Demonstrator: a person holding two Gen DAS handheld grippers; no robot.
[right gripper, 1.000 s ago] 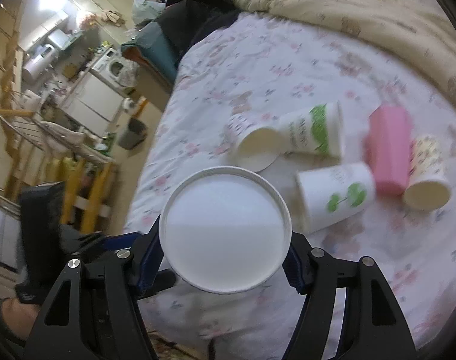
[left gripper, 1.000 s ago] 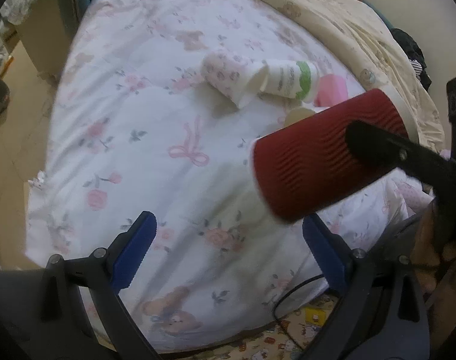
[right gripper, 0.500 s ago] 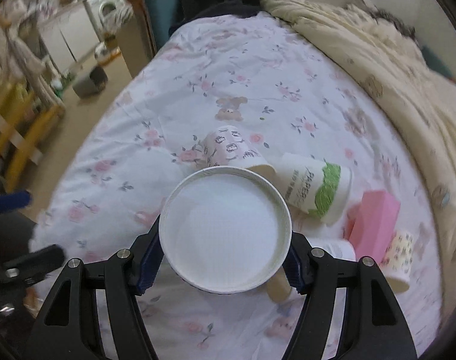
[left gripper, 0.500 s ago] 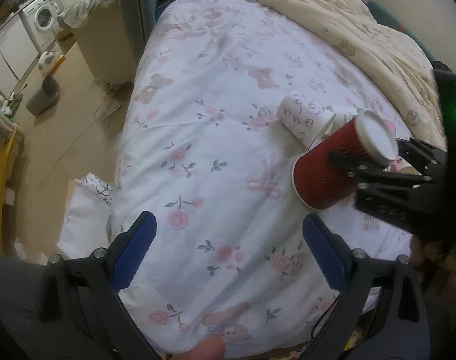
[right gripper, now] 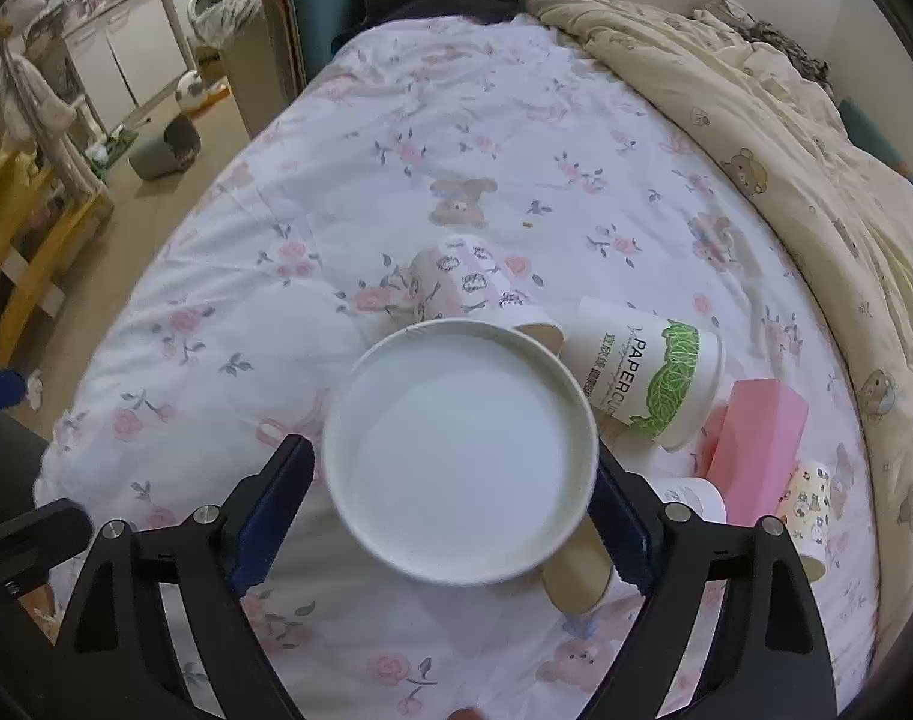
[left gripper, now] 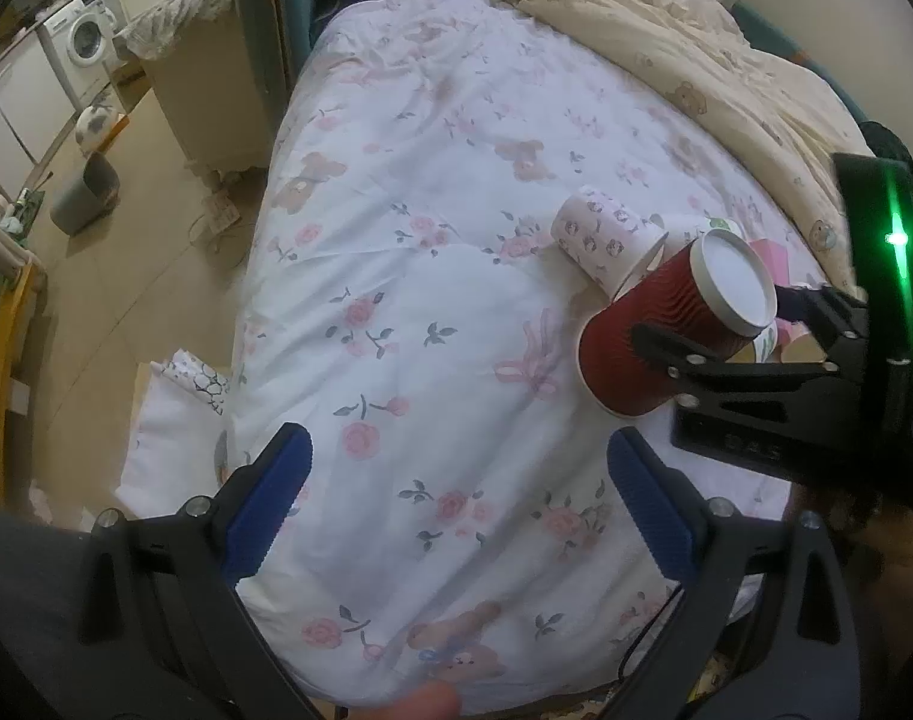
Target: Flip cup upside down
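Note:
A dark red ribbed paper cup (left gripper: 660, 336) is held mouth down and tilted over the floral bed sheet (left gripper: 432, 276), its white base up. My right gripper (right gripper: 453, 495) is shut on its sides; the white base (right gripper: 459, 459) fills the middle of the right wrist view. In the left wrist view the right gripper (left gripper: 726, 330) reaches in from the right. My left gripper (left gripper: 456, 480) is open and empty, near the bed's front edge, left of the cup.
Several other paper cups lie on their sides: a pink patterned one (right gripper: 462, 288), a white one with a green leaf (right gripper: 648, 378), a pink one (right gripper: 756, 444). A beige quilt (right gripper: 786, 120) lies at the right. The floor (left gripper: 126, 252) is left of the bed.
The red cup has swung from lying sideways to mouth down, and has come lower toward the sheet. The left gripper has pulled back and stays open.

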